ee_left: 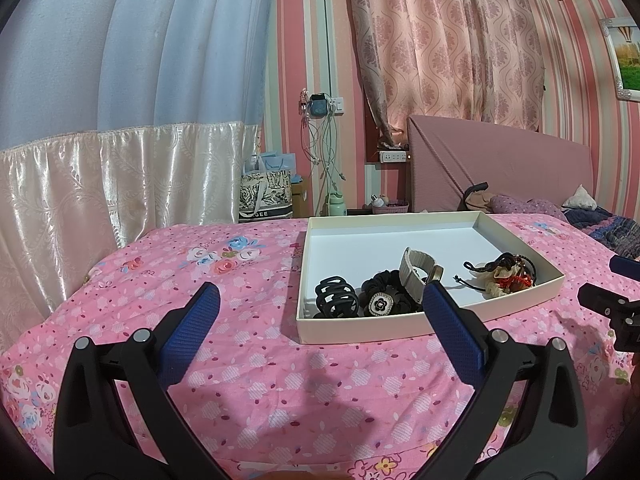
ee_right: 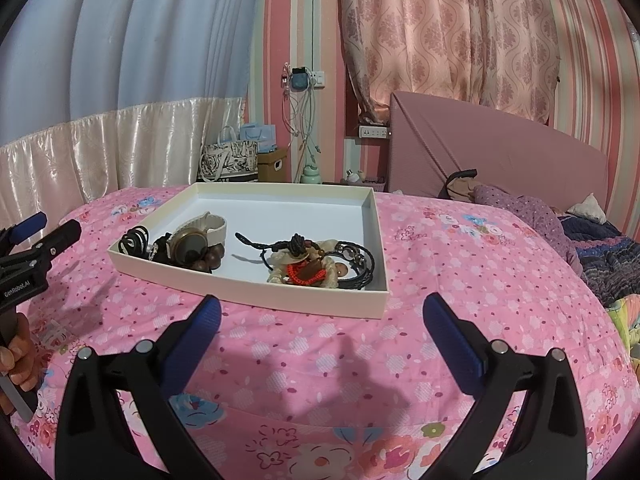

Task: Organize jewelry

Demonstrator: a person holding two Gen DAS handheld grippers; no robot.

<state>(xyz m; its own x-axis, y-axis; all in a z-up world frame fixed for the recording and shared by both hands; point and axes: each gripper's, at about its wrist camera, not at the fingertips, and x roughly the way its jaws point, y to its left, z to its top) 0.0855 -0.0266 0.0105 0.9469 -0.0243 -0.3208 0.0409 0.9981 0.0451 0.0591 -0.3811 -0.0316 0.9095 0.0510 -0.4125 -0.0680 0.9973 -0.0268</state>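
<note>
Flanking tray [ee_right: 372, 300], both tools gaping.

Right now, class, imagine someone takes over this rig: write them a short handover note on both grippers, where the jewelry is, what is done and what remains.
Left hand-held gripper: open, empty, over the pink bedspread short of the tray.
Right hand-held gripper: open, empty, also short of the tray.
White tray lies on the bed, its far half bare.
In it, near the front: black claw clip, black scrunchie with flower charm, white-strapped watch beside brown beads, and a tangled heap of cords, bracelets and orange beads.
Done: everything visible sits in the tray.
Left: probably separating the heap and spreading pieces out.
</note>
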